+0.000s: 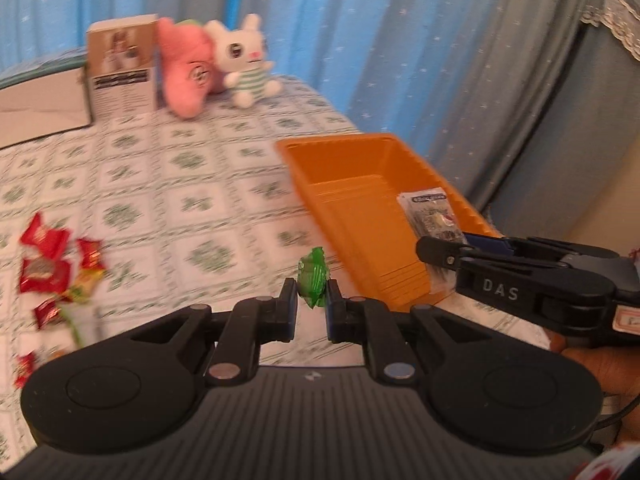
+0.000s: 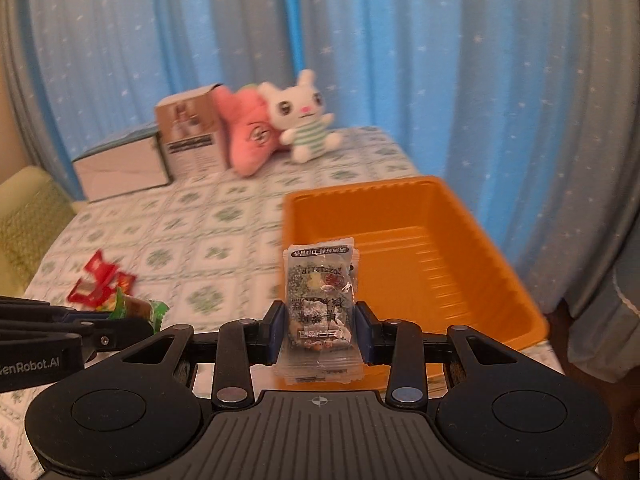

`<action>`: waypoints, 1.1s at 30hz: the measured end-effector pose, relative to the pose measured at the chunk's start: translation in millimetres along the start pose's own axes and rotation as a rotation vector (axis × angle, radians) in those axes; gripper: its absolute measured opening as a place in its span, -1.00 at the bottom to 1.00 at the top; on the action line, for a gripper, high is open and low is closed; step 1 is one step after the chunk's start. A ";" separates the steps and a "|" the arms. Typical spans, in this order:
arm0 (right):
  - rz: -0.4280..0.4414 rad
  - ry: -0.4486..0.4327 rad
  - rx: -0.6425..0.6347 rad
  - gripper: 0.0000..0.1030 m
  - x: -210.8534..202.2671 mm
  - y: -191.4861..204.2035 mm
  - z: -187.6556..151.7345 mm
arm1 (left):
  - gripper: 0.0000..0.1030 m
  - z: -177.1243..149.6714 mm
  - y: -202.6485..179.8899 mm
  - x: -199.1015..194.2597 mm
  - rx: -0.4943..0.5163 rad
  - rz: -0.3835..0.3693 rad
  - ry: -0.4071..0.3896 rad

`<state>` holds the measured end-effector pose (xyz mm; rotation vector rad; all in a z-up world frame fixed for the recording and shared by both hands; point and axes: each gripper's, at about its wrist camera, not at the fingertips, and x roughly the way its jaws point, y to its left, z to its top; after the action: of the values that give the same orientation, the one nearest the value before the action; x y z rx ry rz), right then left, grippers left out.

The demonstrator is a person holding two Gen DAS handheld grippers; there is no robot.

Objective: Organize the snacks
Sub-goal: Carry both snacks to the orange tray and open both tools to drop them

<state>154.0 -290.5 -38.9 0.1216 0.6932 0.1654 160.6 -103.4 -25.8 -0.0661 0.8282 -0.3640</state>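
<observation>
In your left wrist view, your left gripper (image 1: pixel 311 300) is clamped on a small green-wrapped candy (image 1: pixel 315 280), which sticks up from between the blue pads. Just right of it sits the orange plastic bin (image 1: pixel 352 184) on the green-patterned tablecloth (image 1: pixel 180 184). Your right gripper (image 1: pixel 440 258) comes in from the right over the bin's near end, carrying a clear snack packet (image 1: pixel 430 212). A heap of red-wrapped snacks (image 1: pixel 48 264) lies at the left edge, blurred. At the far side stand a brown carton (image 1: pixel 120 64), a pink plush (image 1: pixel 188 68) and a white bunny plush (image 1: pixel 244 60), before blue curtains (image 1: pixel 380 40).

In your right wrist view, your right gripper (image 2: pixel 319 330) pinches the clear snack packet (image 2: pixel 320 288) by its two side edges, upright, over the near left corner of the orange plastic bin (image 2: pixel 460 248); the bin looks empty, though the packet hides part of its floor. Your left gripper (image 2: pixel 120 330) reaches in from the left with the green-wrapped candy (image 2: pixel 158 312) at its tip. The red-wrapped snacks (image 2: pixel 98 280) lie beyond it on the tablecloth (image 2: pixel 208 248).
</observation>
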 end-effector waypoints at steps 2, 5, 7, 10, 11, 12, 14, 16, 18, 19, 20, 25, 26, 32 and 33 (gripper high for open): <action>-0.011 -0.005 0.019 -0.28 0.8 -17.9 4.0 | -0.76 7.4 -16.9 11.8 0.017 -0.022 0.000; -0.030 -0.011 0.045 -0.28 3.1 -41.5 9.8 | -0.76 16.3 -36.6 30.0 0.037 -0.044 0.006; -0.036 -0.013 0.064 -0.28 5.1 -55.1 12.2 | -0.76 20.5 -47.9 38.8 0.045 -0.053 0.010; -0.048 -0.010 0.086 -0.28 9.9 -72.5 13.9 | -0.76 24.2 -57.4 54.3 0.057 -0.057 0.022; -0.050 -0.007 0.094 -0.28 11.4 -76.8 14.2 | -0.76 24.7 -60.2 57.7 0.061 -0.056 0.026; -0.052 -0.004 0.103 -0.28 13.7 -80.7 14.4 | -0.76 25.4 -62.3 62.0 0.067 -0.055 0.030; -0.054 -0.002 0.117 -0.28 17.7 -86.4 14.9 | -0.76 27.2 -65.6 68.2 0.075 -0.054 0.038; -0.054 0.001 0.127 -0.28 19.7 -89.5 14.6 | -0.76 28.8 -67.3 74.5 0.081 -0.043 0.040; -0.052 0.005 0.133 -0.28 21.2 -91.5 14.0 | -0.73 29.7 -68.1 79.1 0.088 -0.027 0.043; -0.050 0.007 0.135 -0.28 23.1 -92.2 14.1 | -0.70 30.3 -67.8 80.7 0.090 -0.018 0.046; -0.049 0.008 0.137 -0.28 24.1 -93.0 14.1 | -0.66 30.3 -66.9 80.9 0.090 -0.012 0.048; -0.045 0.018 0.150 -0.28 28.9 -94.9 13.1 | -0.65 26.2 -57.0 70.7 0.085 0.013 0.029; -0.046 0.020 0.150 -0.28 29.0 -95.1 12.9 | -0.65 24.8 -55.0 68.2 0.083 0.020 0.027; -0.043 0.018 0.149 -0.28 31.0 -92.5 14.1 | -0.65 15.7 -46.3 52.1 0.059 0.033 0.018; -0.042 0.016 0.151 -0.28 31.7 -91.8 14.8 | -0.65 14.1 -45.2 50.5 0.053 0.030 0.018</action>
<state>197.7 -375.2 -62.7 0.2507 0.7235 0.0738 189.0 -164.1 -43.1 -0.0013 0.8360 -0.3582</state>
